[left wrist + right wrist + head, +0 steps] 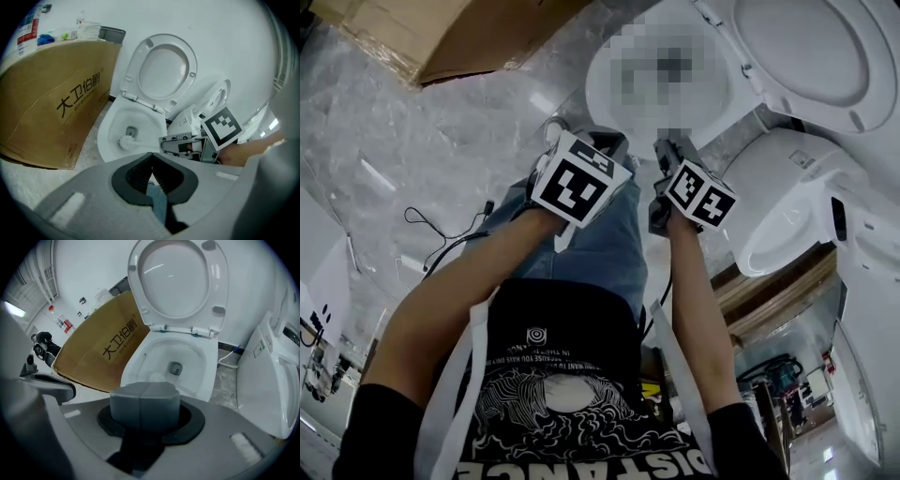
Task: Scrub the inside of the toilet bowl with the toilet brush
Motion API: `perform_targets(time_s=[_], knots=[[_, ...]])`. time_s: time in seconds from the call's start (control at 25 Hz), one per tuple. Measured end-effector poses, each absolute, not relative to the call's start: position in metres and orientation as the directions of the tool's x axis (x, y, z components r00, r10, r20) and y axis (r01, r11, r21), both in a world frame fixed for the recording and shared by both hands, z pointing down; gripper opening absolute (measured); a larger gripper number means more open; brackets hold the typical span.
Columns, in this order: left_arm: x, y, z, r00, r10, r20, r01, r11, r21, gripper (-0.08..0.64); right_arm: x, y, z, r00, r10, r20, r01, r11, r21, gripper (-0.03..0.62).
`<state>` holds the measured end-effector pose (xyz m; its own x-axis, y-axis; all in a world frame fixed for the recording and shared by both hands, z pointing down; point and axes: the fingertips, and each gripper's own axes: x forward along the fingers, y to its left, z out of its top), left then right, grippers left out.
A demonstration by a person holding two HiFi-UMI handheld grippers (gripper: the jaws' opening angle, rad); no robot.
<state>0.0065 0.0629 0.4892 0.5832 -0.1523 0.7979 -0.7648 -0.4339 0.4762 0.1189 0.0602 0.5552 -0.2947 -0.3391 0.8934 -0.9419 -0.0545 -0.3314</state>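
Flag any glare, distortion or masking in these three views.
Head view: a mosaic patch covers most of the toilet bowl; the glossy floor shows bright reflections. Left gripper view: heavy fisheye, dark corners; left tool looks soft, toilet brush head legible. Right gripper view: same fisheye; glare streaks on the raised lid; right tool hides the brush handle.

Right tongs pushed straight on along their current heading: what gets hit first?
Probably the inner wall of the toilet bowl; the right tongs aim into it, with the toilet brush they grip leading. Depth unclear.
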Motion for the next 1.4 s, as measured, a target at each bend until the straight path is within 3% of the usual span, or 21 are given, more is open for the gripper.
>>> perform_targets(time_s=[0.52, 0.8, 1.4], knots=[[0.011, 0.044, 0.494, 0.512, -0.239, 0.825, -0.851, -0.272, 0.449, -0.005, 0.150, -0.016, 0.560, -0.319, -0.309, 0.896, -0.948, 0.104, -0.302, 0.149], [0.035, 0.041, 0.499, 0.504, -0.259, 0.824, -0.859, -0.254, 0.445, -0.005, 0.173, -0.050, 0.564, -0.318, -0.319, 0.893, -0.947, 0.139, -0.288, 0.149], [0.044, 0.047, 0.495, 0.522, -0.215, 0.825, -0.837, -0.318, 0.446, -0.005, 0.229, -0.010, 0.567, -0.224, -0.314, 0.923, -0.974, 0.035, -0.225, 0.149]])
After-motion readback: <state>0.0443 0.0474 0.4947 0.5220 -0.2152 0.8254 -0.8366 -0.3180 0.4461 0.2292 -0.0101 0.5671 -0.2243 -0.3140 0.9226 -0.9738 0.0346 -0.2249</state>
